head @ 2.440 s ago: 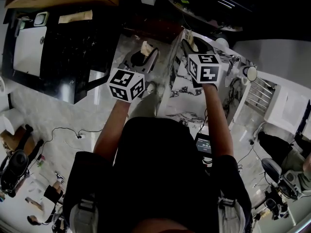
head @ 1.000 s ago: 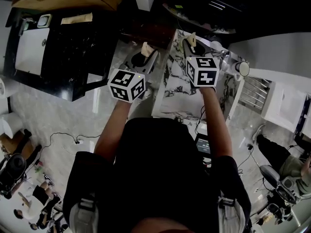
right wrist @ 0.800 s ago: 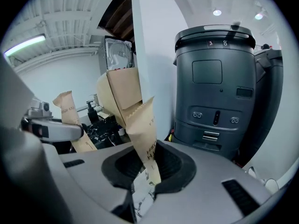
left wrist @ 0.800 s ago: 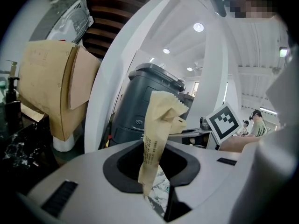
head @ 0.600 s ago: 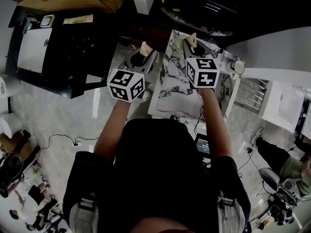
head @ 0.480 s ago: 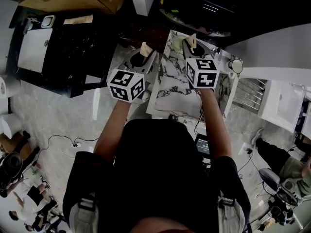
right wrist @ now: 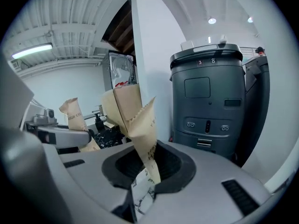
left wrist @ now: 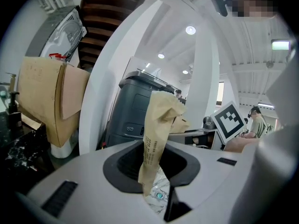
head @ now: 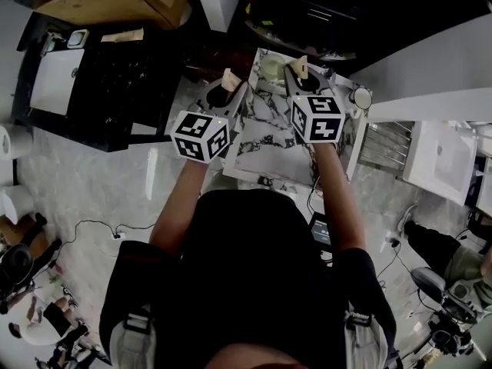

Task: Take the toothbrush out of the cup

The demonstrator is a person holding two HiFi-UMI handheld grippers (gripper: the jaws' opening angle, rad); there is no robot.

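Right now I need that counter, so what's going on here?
A person stands at the marble counter with a tool in each hand. The left tool pinches a tan paper packet; the right tool grips a zigzag-edged paper packet. Both are up in the air, and their contents can't be seen.

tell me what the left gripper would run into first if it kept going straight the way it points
Probably the dark grey machine, which sits dead ahead behind the brown paper packet pinched in the left gripper. Depth is unclear, but nothing nearer shows in that line.
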